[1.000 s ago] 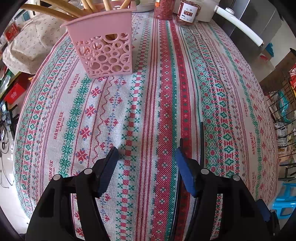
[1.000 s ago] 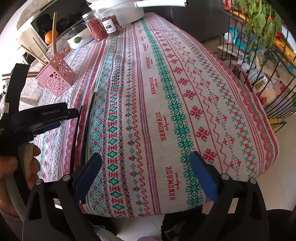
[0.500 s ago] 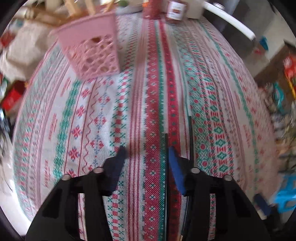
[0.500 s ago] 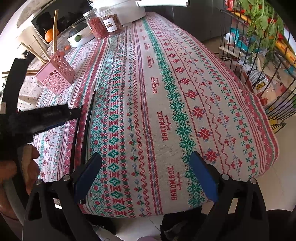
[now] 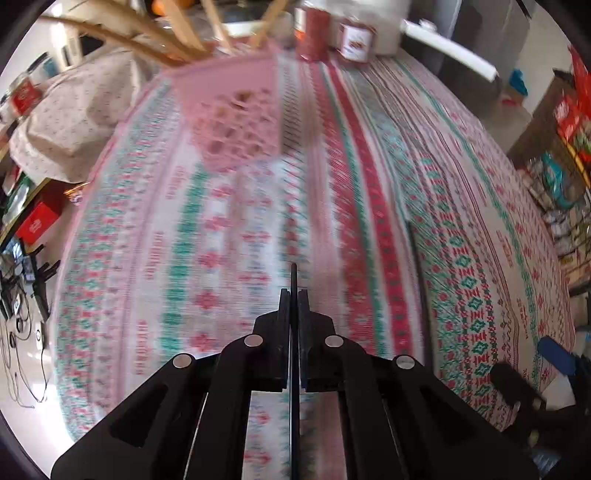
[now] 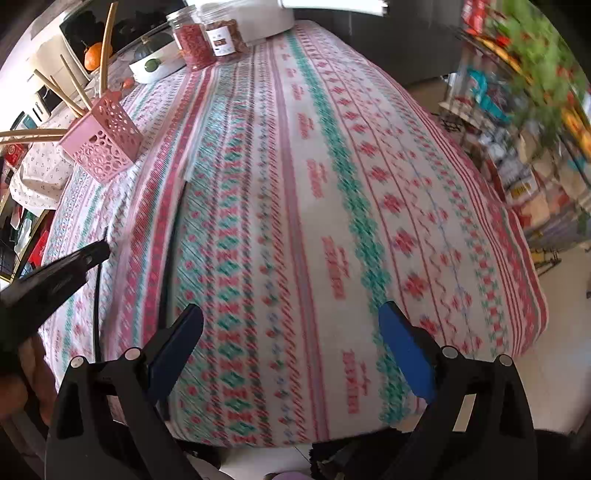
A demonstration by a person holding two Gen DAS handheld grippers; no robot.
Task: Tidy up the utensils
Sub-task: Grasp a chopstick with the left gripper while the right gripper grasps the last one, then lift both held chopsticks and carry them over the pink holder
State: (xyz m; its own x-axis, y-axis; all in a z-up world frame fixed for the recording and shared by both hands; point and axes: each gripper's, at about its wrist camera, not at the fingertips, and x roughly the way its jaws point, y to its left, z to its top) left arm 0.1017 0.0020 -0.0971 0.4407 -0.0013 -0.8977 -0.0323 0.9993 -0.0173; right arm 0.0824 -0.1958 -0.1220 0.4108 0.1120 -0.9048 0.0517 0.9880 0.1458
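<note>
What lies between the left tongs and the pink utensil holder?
Only bare tablecloth before the pink holder, in the left wrist view. The left tongs have just closed on a black chopstick.

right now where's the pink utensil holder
The pink utensil holder stands at the far left of the tablecloth in the right wrist view, wooden utensils sticking out, jars beyond it.

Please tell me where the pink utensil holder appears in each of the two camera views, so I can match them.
Left wrist view: the pink utensil holder is at upper centre-left, blurred, with wooden utensils rising from it.
Right wrist view: it stands at the left edge of the table, upper left.
Shared landmark: the two jars at the table's far end.
</note>
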